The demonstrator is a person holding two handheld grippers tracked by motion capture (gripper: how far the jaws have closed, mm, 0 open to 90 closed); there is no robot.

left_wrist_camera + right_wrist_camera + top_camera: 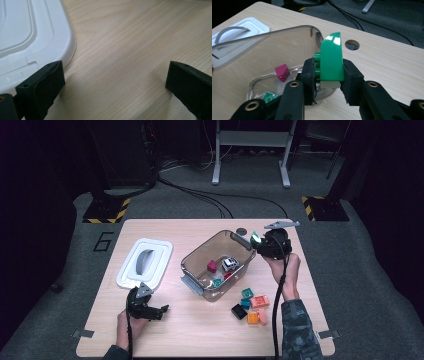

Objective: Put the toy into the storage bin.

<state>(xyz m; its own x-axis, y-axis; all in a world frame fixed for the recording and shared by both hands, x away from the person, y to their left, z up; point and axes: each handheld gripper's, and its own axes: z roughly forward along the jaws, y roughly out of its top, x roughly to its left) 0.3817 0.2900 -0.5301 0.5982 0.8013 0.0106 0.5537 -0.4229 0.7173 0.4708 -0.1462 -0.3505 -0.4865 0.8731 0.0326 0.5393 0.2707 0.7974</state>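
The left claw point(159, 310) rests low on the near-left of the worktop point(200, 335), its jaws standing well apart with bare wood between them. In the left gripper view one jaw sits just beside the rounded corner of the white lid point(30, 37), whose far part is cut off by the frame; the high view shows the whole lid point(145, 262) with its grey handle lying flat, left of the bin.

Near the right forearm lies a loose cluster of toy bricks point(250, 305): black, teal, orange and pink, too small in the high view to tell their shapes.

Farther off, the right claw point(329, 72) is clamped on a green toy brick point(332, 60), held upright with its studs facing one jaw. The high view shows this brick point(256, 238) as a pale green speck at the far-right rim of the clear plastic bin point(200, 252), above the wall.

Inside the bin point(274, 40) the right gripper view shows a magenta brick point(282, 72) and a green piece point(269, 96) partly hidden behind the claw; the high view adds a small white toy car point(229, 264). Beyond the brick is a round hole point(352, 44) in the worktop.
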